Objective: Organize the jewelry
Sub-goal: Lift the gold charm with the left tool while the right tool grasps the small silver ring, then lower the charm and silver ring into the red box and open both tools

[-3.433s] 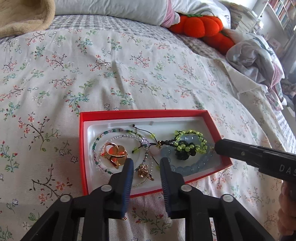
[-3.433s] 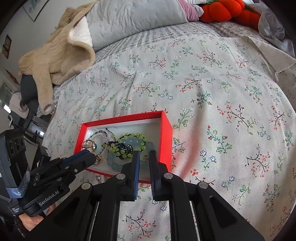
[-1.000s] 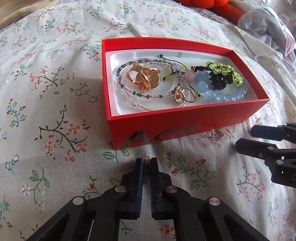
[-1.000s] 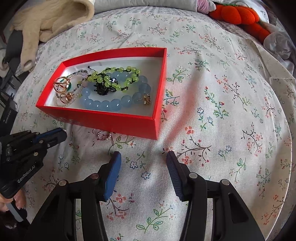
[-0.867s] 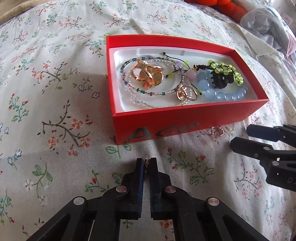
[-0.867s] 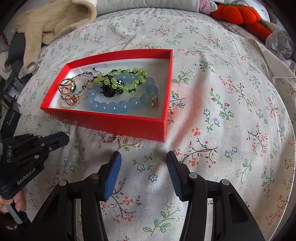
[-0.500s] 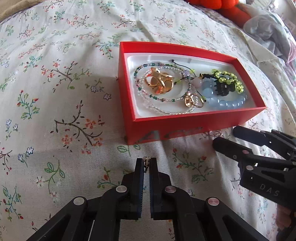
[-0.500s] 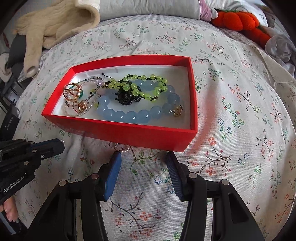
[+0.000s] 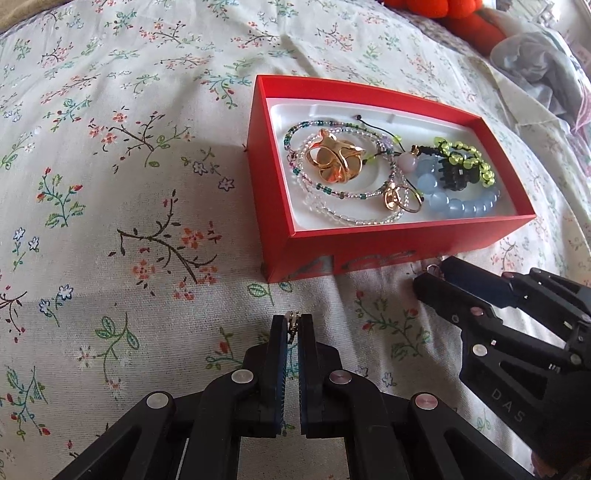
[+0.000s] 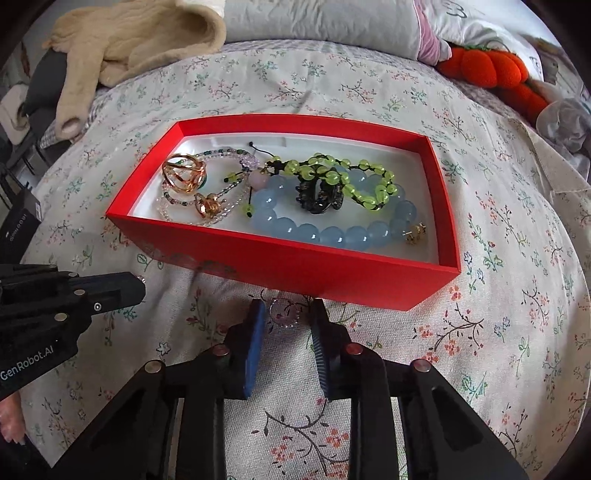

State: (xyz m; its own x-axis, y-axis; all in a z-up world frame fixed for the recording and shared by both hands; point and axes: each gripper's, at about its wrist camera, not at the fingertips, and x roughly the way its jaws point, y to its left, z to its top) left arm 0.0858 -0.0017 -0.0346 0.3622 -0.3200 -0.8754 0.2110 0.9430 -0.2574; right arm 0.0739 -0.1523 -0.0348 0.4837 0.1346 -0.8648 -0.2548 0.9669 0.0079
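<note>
A red box (image 9: 369, 251) (image 10: 295, 266) sits on the floral bedspread (image 9: 129, 184). In it lie a gold ring (image 9: 334, 162), thin beaded strands, a blue bead bracelet (image 10: 332, 232), a green bead bracelet (image 10: 347, 173) and a black hair claw (image 10: 319, 195). My left gripper (image 9: 293, 323) is shut on a small metal jewelry piece (image 9: 293, 318), hovering in front of the box. A small beaded ring (image 10: 283, 313) lies on the bedspread by the box's front wall. My right gripper (image 10: 286, 325) straddles it, jaws closing, pads apart from it.
A beige blanket (image 10: 122, 40) and a grey pillow (image 10: 321, 22) lie at the bed's far end. An orange plush pumpkin (image 10: 480, 66) and crumpled clothing (image 9: 535, 62) sit at the far right. Open bedspread spreads left of the box.
My right gripper has slid up to the box's front wall, come around the small beaded ring, and narrowed its jaws. The left gripper stays shut on its small piece.
</note>
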